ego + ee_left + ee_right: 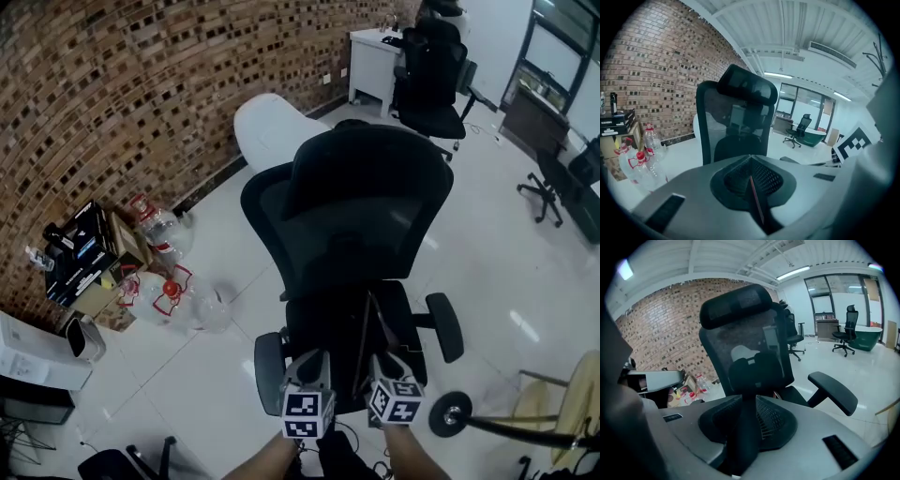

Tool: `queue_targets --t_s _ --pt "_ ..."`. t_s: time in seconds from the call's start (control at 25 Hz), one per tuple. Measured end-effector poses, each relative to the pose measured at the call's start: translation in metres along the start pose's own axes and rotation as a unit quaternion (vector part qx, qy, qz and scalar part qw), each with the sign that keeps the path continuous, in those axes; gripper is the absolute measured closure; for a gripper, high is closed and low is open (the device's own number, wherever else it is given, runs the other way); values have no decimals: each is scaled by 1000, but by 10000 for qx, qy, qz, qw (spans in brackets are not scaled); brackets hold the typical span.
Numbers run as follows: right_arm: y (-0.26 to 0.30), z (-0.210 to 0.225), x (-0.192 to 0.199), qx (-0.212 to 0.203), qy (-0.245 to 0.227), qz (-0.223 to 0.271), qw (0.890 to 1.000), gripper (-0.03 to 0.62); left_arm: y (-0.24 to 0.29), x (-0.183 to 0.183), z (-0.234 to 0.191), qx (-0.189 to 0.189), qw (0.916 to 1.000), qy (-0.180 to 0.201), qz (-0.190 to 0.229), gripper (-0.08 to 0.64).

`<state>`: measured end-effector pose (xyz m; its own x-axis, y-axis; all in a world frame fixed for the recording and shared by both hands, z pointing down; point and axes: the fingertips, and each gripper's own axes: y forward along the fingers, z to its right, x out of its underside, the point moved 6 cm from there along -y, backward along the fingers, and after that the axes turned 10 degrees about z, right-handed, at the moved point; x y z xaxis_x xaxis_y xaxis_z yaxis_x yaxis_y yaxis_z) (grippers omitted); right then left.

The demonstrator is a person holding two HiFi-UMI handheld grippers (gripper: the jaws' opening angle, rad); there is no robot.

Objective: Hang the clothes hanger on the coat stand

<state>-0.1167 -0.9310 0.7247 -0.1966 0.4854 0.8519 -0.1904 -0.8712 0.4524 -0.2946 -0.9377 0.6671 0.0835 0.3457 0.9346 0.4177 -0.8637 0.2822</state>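
A thin dark clothes hanger (364, 328) hangs over the seat of a black office chair (366, 197), held between both grippers. My left gripper (314, 364) is shut on a slim reddish-brown rod of the hanger (757, 201). My right gripper (384, 362) has a broad dark part of the hanger (743, 446) filling the gap between its jaws. Both grippers sit side by side just in front of the seat. A black stand with a round base (451, 413) is at the lower right. Its hooks (877, 58) show at the upper right of the left gripper view.
Water bottles (159, 234) and boxes (80, 248) lie along the brick wall at the left. A white rounded seat (272, 127) stands behind the chair. A white desk (375, 56) and another black chair (431, 66) are far back. A wooden chair (572, 394) is at the right edge.
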Motion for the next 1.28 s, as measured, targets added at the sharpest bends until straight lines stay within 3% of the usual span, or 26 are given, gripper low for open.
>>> queue_targets --t_s 0.4,0.64,0.88,1.08,1.28 --pt "150 73 75 219 161 -619 9977 486 155 91 -23 -128 9977 -140 -654 541" --pt "233 94 126 350 110 -1089 9934 471 220 153 -62 -341 9934 -211 -1073 541" --pt "295 116 175 603 83 -1410 9881 446 259 199 -97 -402 9907 -263 -1271 541" --pt "318 130 223 945 84 -2047 9742 433 270 223 -119 -442 9880 -222 -1465 541" --pt "336 136 260 1051 -119 -2323 9669 433 280 252 -126 -204 9838 88 -1778 541"
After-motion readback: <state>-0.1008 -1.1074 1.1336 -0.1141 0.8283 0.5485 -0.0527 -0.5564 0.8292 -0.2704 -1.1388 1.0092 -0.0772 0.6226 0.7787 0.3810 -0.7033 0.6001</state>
